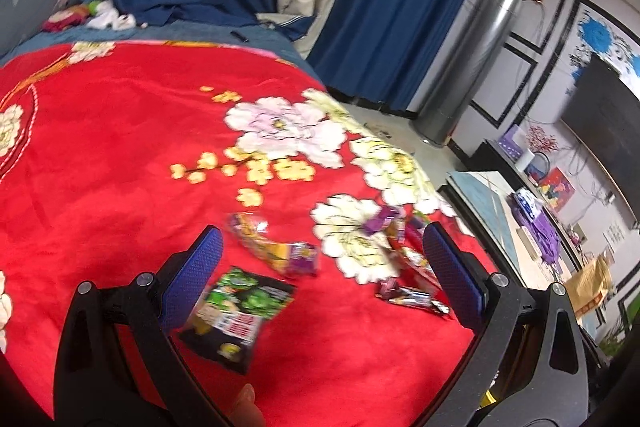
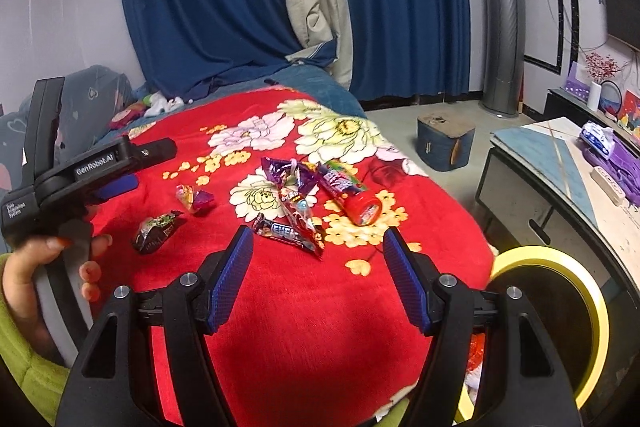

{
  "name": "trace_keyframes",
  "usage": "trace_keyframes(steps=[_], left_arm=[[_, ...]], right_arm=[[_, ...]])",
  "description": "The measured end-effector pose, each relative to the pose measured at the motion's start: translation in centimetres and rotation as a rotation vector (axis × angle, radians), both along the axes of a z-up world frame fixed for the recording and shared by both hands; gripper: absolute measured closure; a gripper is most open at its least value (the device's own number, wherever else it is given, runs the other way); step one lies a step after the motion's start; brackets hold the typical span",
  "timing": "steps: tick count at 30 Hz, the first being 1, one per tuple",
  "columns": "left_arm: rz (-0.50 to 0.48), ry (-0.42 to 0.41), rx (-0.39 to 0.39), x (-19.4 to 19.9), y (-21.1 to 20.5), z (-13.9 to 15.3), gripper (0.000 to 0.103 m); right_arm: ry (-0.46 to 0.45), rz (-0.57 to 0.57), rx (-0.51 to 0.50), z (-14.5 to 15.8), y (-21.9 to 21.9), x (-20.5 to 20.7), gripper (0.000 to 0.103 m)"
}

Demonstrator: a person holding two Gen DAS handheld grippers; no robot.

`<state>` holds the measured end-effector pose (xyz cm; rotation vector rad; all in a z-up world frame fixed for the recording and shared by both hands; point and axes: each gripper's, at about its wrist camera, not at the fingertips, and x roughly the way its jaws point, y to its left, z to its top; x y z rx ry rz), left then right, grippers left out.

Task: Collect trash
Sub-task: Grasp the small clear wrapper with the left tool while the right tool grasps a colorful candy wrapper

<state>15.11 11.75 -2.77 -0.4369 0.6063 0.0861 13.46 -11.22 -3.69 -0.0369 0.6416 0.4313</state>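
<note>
Wrappers strewn on red floral bed blanket [image 1: 120, 167]. Left wrist view: left tongs [image 1: 320, 267] spread wide, empty, hovering over green-black wrapper [image 1: 240, 311], lying near and slightly left, long axis running near-to-far; blurred. Right wrist view: right tongs [image 2: 318, 275] released, empty; silver bar wrapper [image 2: 288, 233] just beyond, lying crosswise; yellow-rimmed bin [image 2: 560, 291] right.

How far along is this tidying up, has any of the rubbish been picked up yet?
Barely begun. Both sets of jaws stand open and empty. The black-green wrapper, the small candy wrapper, the purple wrappers, the red tube and the foil bar wrapper all lie on the red blanket. The yellow-rimmed bin waits beside the bed; its contents are mostly hidden.
</note>
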Motion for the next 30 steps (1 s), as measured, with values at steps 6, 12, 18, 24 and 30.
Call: trace_keyframes(steps=[6,12,18,24,30], left_arm=[[0.034,0.039,-0.039,0.6,2.9,-1.2,0.011],[0.038,0.078,-0.091,1.2,4.5,-2.8,0.012],[0.015,0.108,-0.112,2.2,4.6,-3.9,0.028],[0.010,0.141,-0.137,2.8,4.8,-5.0,0.039],[-0.002,0.167,-0.135,3.1,4.5,-5.5,0.060]], right_arm=[[0.060,0.027,-0.021,-1.8,1.3,2.0,0.052],[0.101,0.060,-0.045,-3.3,2.5,3.7,0.066],[0.116,0.072,-0.053,-4.0,3.2,4.7,0.078],[0.124,0.070,-0.039,-4.5,2.9,5.1,0.093],[0.110,0.061,-0.013,-4.4,2.3,4.7,0.097]])
